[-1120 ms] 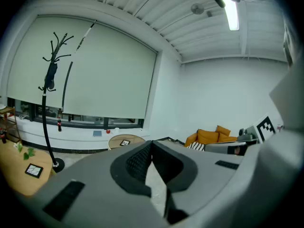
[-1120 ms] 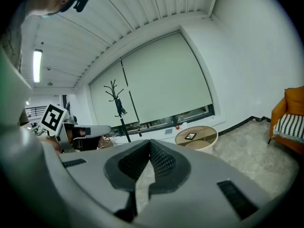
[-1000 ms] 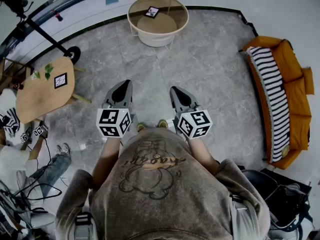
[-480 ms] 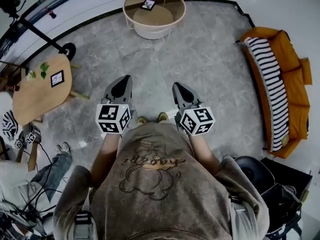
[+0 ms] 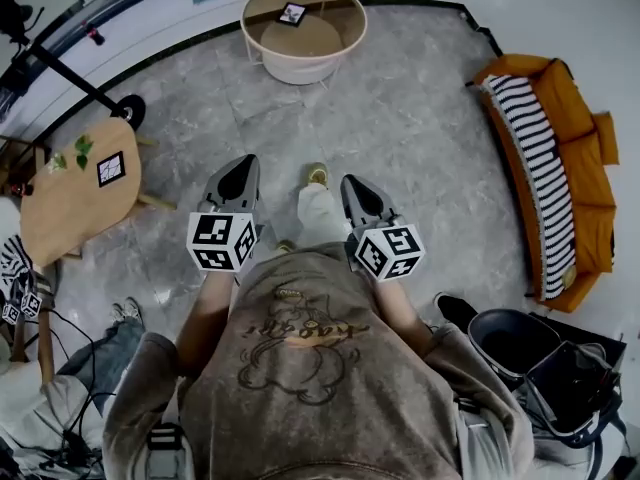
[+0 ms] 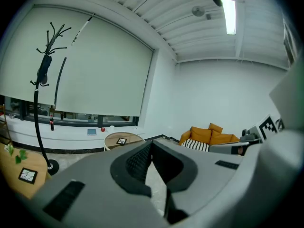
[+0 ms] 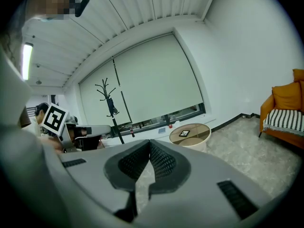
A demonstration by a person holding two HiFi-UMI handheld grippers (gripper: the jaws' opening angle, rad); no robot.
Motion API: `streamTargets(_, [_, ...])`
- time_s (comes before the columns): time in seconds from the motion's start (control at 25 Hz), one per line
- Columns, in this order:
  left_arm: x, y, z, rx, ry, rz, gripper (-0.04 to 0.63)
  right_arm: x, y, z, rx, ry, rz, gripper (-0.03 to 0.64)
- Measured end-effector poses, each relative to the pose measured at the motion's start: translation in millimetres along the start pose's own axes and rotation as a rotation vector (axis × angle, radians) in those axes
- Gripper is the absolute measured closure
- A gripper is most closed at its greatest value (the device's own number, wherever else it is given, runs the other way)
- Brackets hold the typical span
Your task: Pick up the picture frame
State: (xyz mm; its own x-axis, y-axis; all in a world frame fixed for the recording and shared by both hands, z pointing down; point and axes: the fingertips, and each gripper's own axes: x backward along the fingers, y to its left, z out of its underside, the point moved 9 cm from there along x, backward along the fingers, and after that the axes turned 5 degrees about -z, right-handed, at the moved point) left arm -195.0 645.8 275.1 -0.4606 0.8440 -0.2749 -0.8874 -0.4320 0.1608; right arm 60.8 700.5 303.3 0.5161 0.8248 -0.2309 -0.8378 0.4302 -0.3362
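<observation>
Picture frame [image 5: 292, 13] sits well ahead on round table [image 5: 303, 68]; left gripper [image 5: 244, 166] and right gripper [image 5: 352, 182] clenched empty (open one on approach), so person should close distance first.

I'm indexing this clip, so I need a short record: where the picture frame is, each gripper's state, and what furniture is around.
picture frame: lying on the round table, far ahead of both grippers
left gripper: shut, empty, over the floor
right gripper: shut, empty, beside the left one
second frame: a similar dark-edged square on the wooden table, at the left
sofa: orange with striped cover, at the right
task state: frame not yet reached
</observation>
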Motion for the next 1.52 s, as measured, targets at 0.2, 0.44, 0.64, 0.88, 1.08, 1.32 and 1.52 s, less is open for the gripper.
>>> streamTargets(0.2, [-16.9, 7.1, -7.3, -0.007, -0.023, -0.001, 0.578, -18.4, -8.7, -6.7, 0.008, -0.018, -0.014, 0.598])
streamTargets(0.44, [-36.5, 19.5, -11.6, 0.007, -0.023, -0.008, 0.578, -43.5, -19.0, -16.8, 0.029, -0.011, -0.037, 0.598])
streamTargets(0.64, [-58.0, 22.5, -15.6, 0.002, -0.011, 0.008, 0.578, -59.5, -30.3, -25.0, 0.027, -0.016, -0.028, 0.598])
streamTargets(0.88, [-90.5, 27.1, -22.8, 0.004, 0.007, 0.025, 0.578, -82.9, -48.0, -36.3, 0.016, -0.017, -0.025, 0.598])
streamTargets(1.08, [-114.8, 33.9, -28.1, 0.003, 0.013, 0.029, 0.578, -102.2, -64.9, -44.5, 0.01, -0.019, -0.02, 0.598])
streamTargets(1.32, [-145.5, 49.4, -36.4, 0.009, 0.024, 0.028, 0.578, -134.3, -80.0, -54.0, -0.003, -0.019, -0.023, 0.598])
streamTargets(1.52, [-173.2, 55.0, -51.6, 0.011, 0.037, 0.023, 0.578, -156.0, -97.8, -71.9, -0.012, -0.02, -0.027, 0.598])
